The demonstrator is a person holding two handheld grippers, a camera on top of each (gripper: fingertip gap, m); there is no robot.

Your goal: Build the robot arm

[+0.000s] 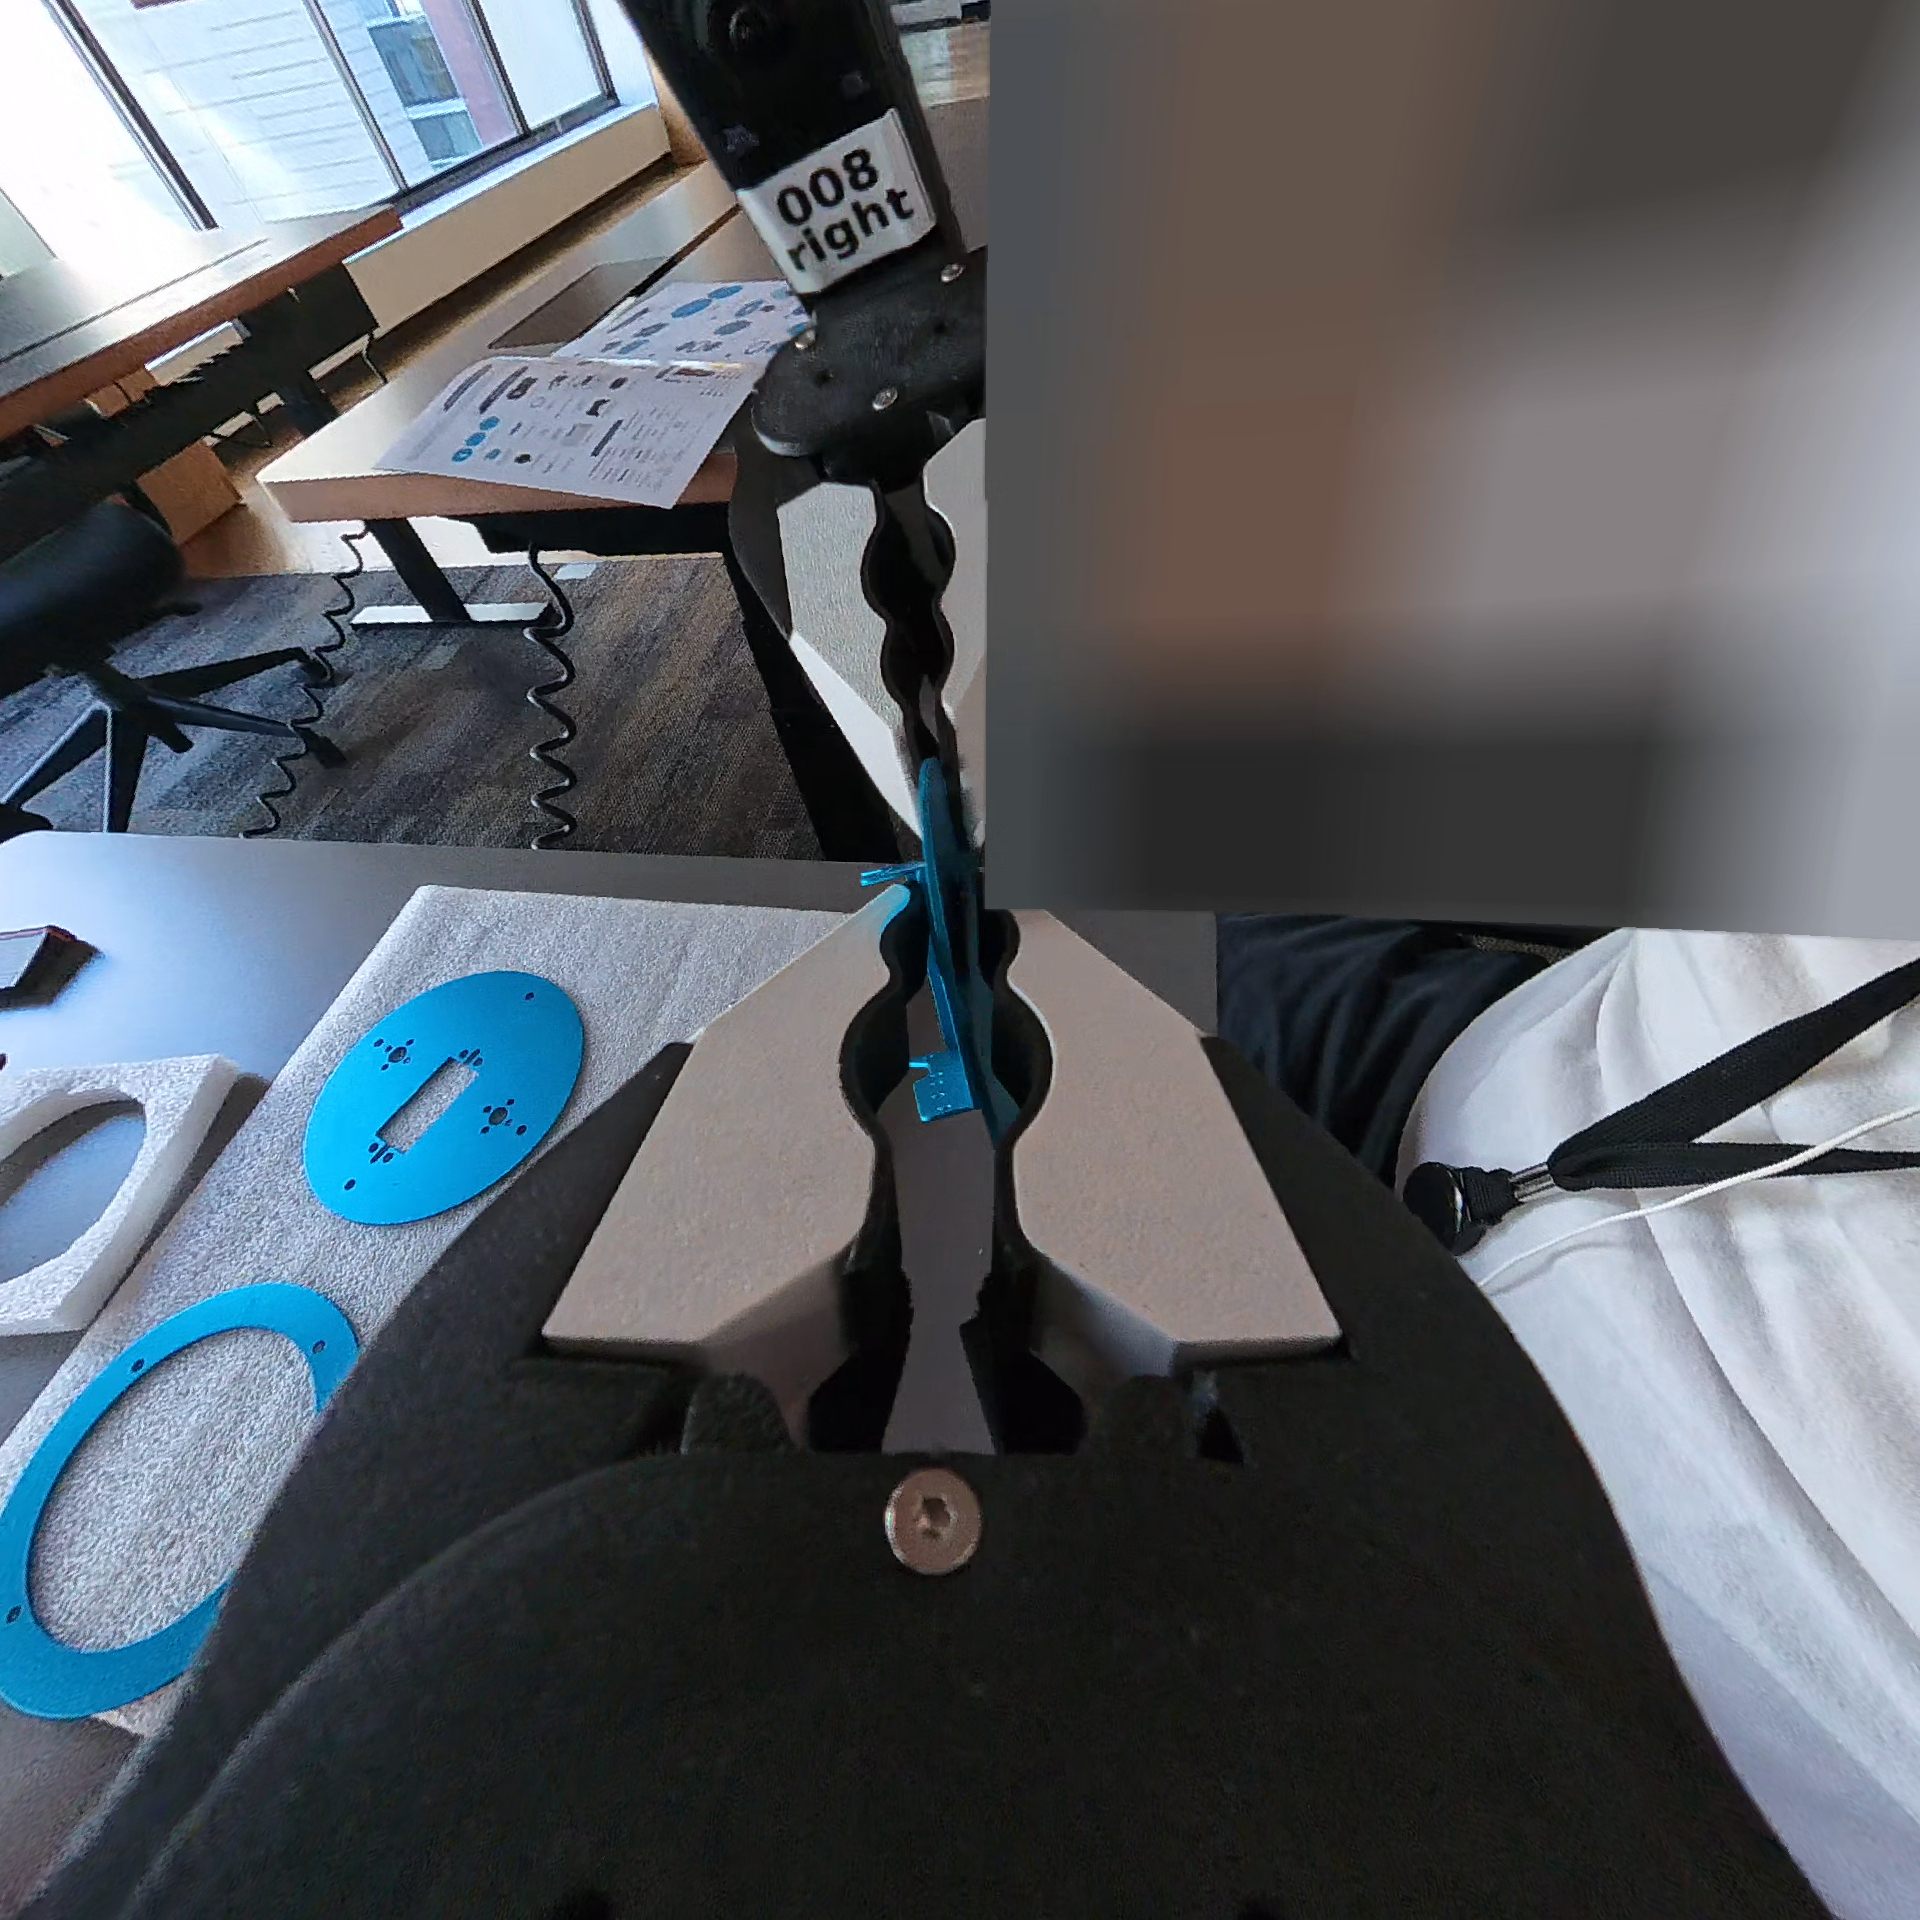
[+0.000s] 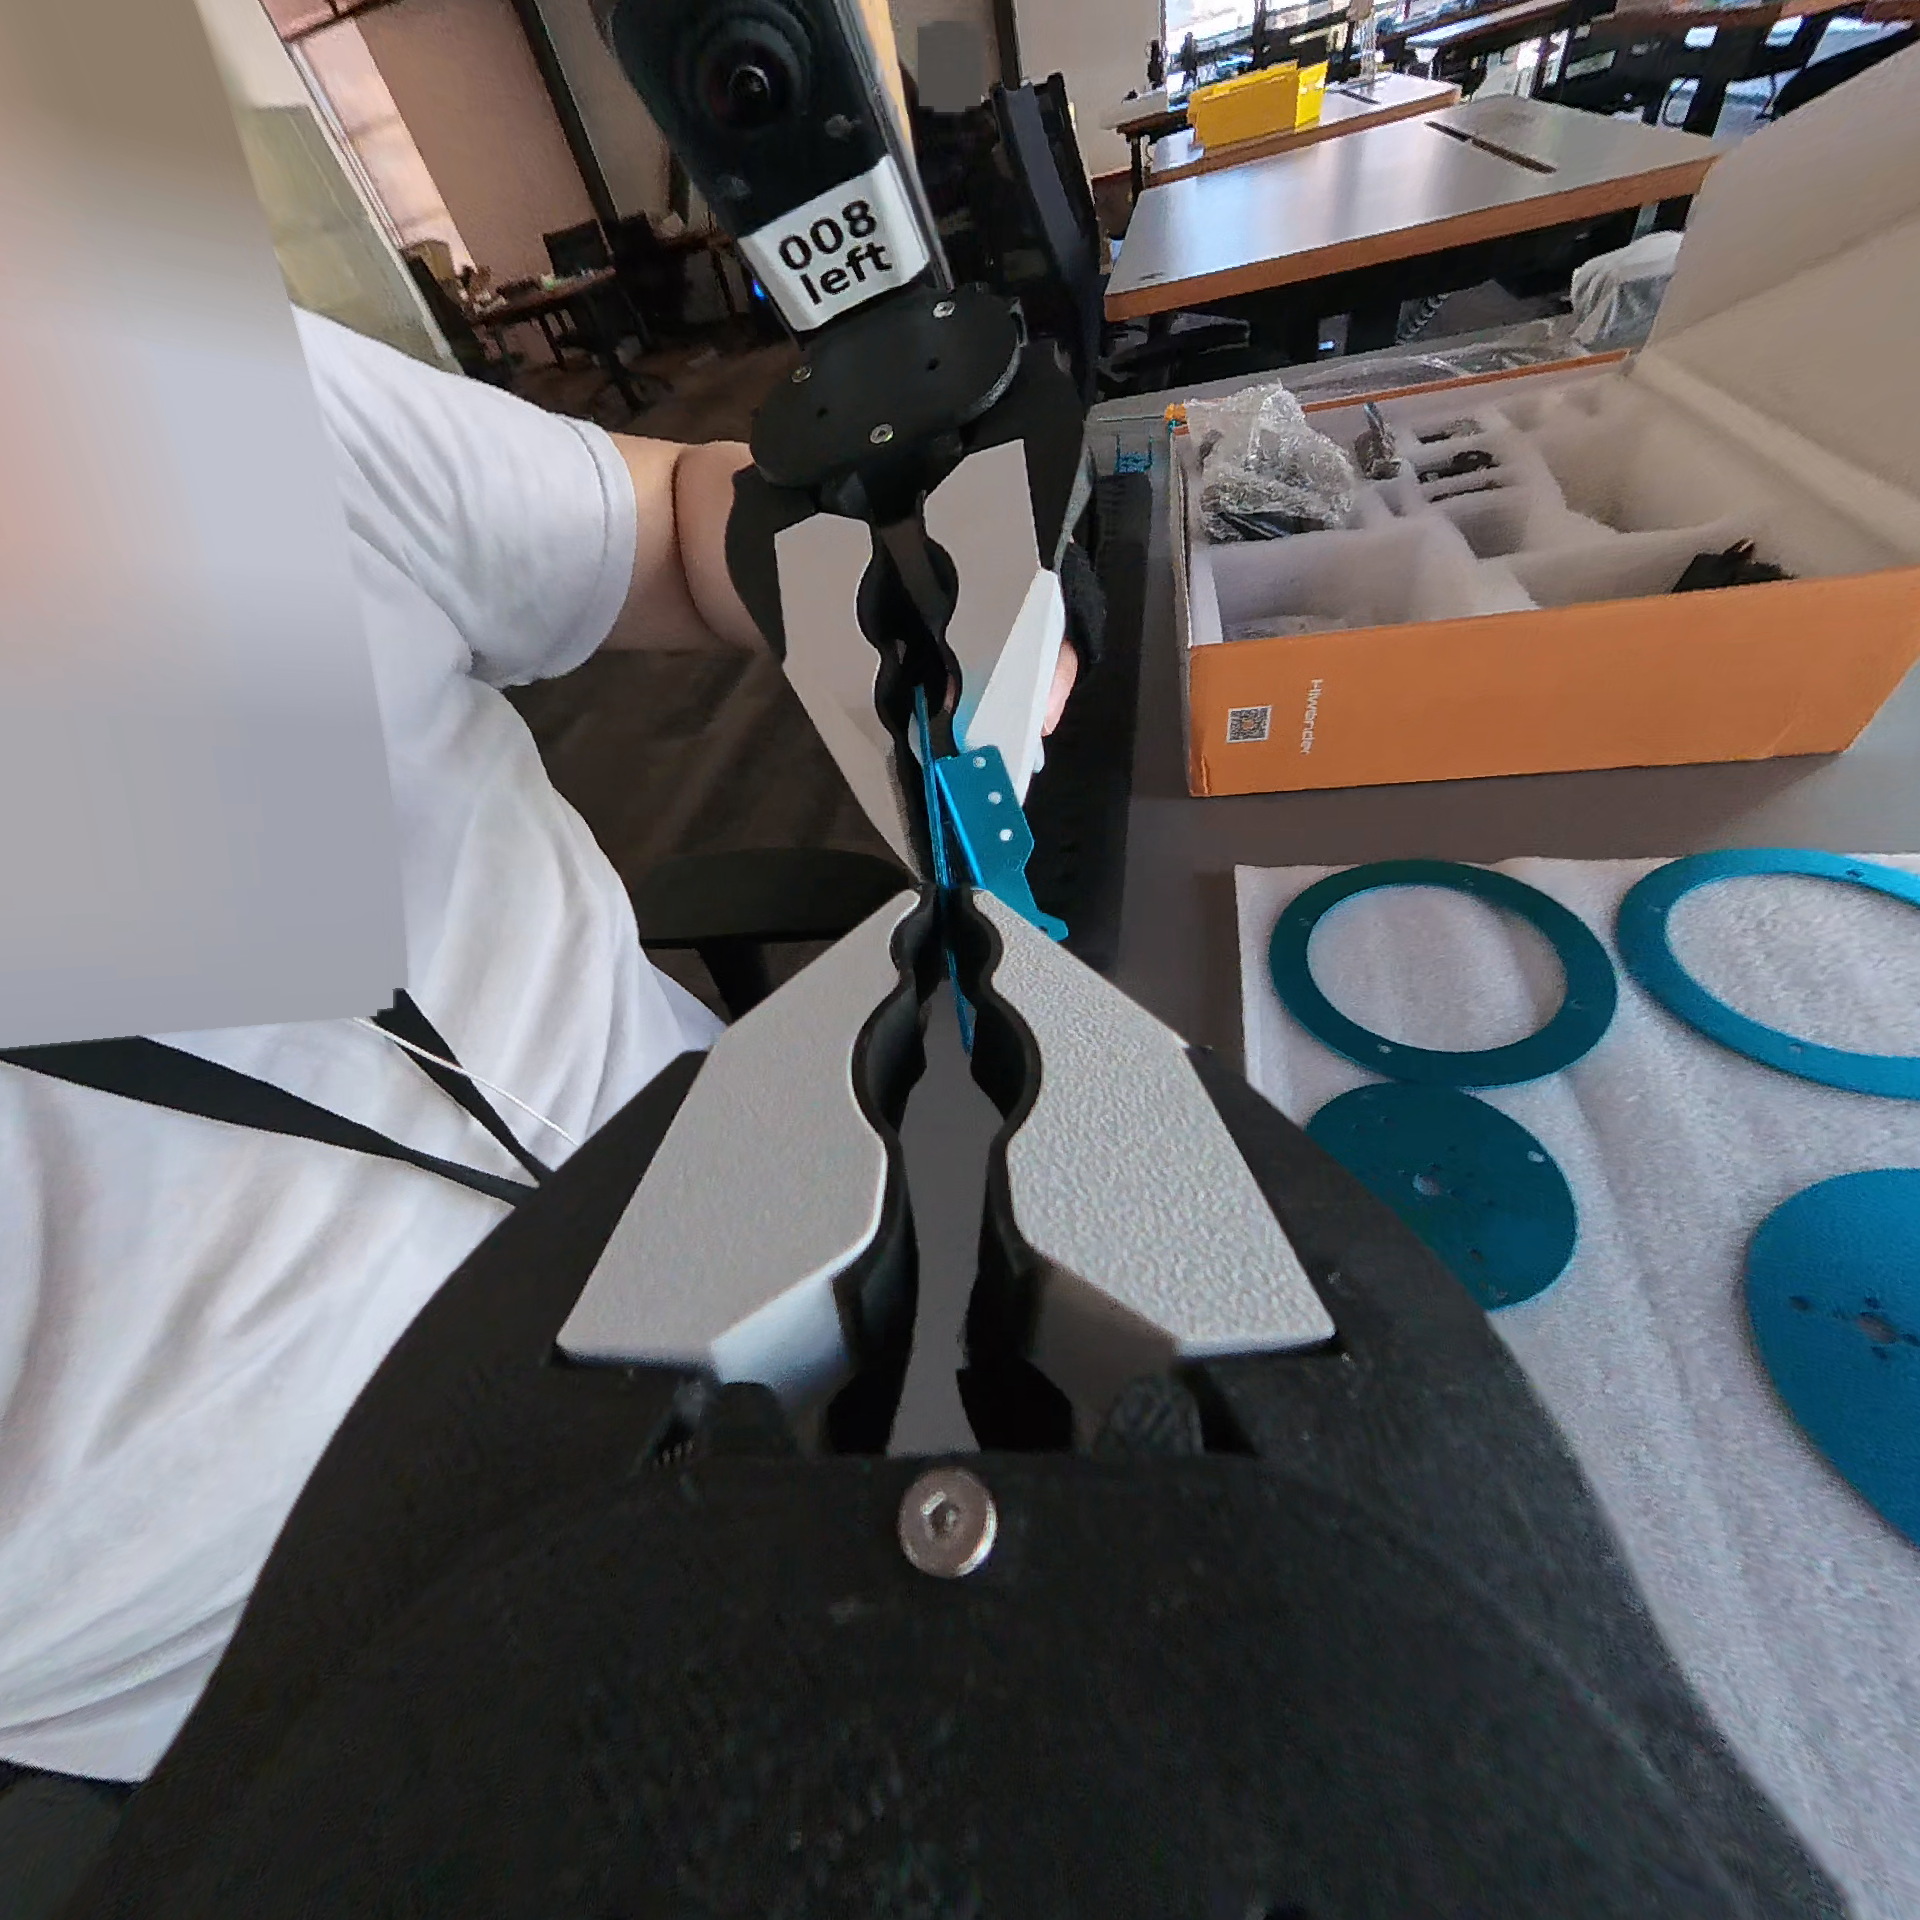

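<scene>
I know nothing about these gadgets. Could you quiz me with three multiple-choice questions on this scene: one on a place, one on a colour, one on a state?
1. Where do the flat blue metal rings lie?
A on the white foam sheet; B on a chair; C on the floor.
2. What colour is the open cardboard box outside?
A green; B orange; C red.
3. How are the left gripper and right gripper set?
A both wide open; B one open; C both shut on the thin blue metal piece.
Answers: A, the rings rest on foam; B, its walls are orange; C, each pair of fingers clamps it.
</scene>
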